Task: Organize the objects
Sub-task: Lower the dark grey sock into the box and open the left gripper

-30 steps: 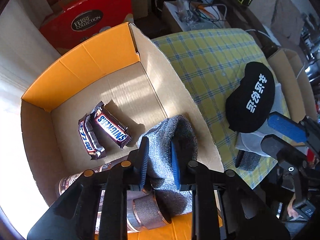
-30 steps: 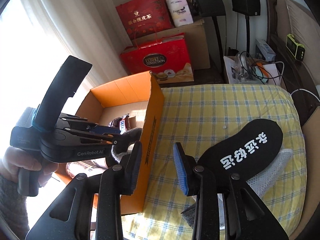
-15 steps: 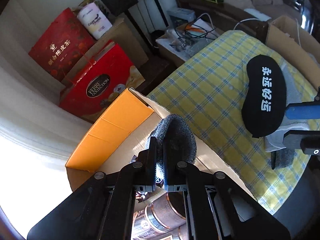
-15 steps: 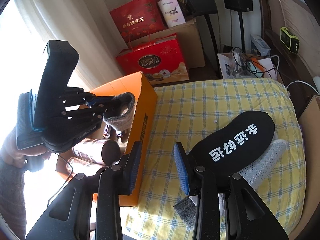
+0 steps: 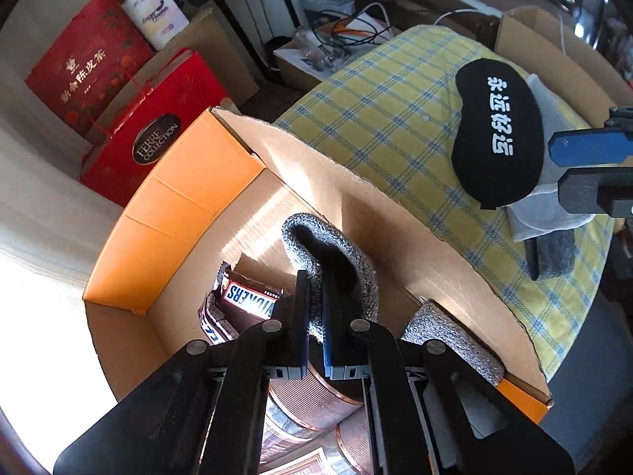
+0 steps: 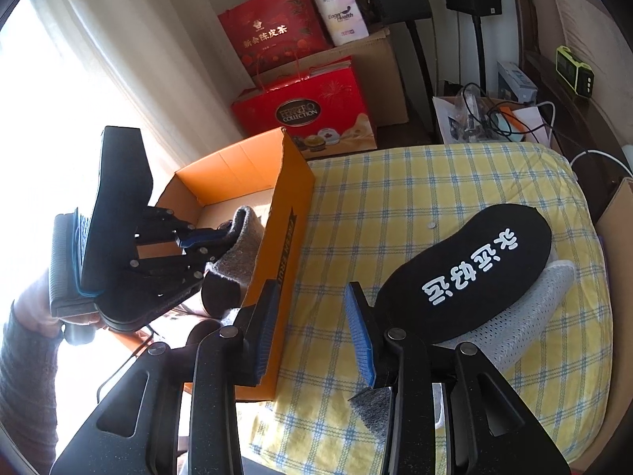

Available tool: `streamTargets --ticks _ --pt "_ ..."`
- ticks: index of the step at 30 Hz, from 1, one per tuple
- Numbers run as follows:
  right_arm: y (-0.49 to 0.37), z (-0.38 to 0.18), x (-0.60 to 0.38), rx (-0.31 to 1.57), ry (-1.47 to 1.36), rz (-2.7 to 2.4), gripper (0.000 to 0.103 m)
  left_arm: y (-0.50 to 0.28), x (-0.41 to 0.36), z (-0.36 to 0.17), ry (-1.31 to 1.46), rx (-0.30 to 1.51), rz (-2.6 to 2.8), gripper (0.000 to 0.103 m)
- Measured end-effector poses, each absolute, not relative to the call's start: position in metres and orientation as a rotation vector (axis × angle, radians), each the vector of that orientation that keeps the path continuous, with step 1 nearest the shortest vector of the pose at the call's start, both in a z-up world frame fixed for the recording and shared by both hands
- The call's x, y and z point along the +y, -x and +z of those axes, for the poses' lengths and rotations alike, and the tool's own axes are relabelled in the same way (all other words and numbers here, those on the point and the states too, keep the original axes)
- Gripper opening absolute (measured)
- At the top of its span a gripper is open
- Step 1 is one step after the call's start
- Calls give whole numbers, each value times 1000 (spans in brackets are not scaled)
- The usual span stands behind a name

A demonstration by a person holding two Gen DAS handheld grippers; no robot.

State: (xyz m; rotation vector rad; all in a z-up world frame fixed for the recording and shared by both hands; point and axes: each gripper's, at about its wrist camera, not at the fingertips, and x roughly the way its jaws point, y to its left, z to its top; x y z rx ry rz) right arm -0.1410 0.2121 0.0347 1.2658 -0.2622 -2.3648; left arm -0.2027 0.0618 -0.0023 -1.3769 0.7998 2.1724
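My left gripper pinches a nubby grey knit sock at frame centre over the orange cardboard box; my right gripper gapes wide, empty, above checked cloth.

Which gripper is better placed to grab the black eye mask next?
Right. The right gripper is open beside the black eye mask; the left gripper is shut on the grey sock over the cardboard box.
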Motion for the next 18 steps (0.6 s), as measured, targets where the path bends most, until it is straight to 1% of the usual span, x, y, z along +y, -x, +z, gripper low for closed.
streamTargets --ticks 3,5,6,8,9,11,16,18 --pt "139 36 208 -252 -1260 -2356 36 201 53 0 1408 724 2194 6" --pt "137 37 206 -244 -1257 -2352 36 206 44 4 1439 641 2231 11" --pt "137 38 204 -240 -1257 -2350 36 208 39 9 1435 596 2251 16" --pt "135 39 203 -232 -1255 -2350 36 211 29 18 1423 513 2296 45" --pt "134 40 203 -230 -1252 -2352 38 212 24 23 1413 473 2309 48" --pt "133 41 203 -231 -1249 -2353 41 215 17 28 1422 392 2301 48" --pt "131 42 206 -241 -1246 -2355 42 223 8 30 1469 227 2304 49" --pt "131 41 207 -244 -1249 -2354 42 228 8 26 1506 174 2286 56"
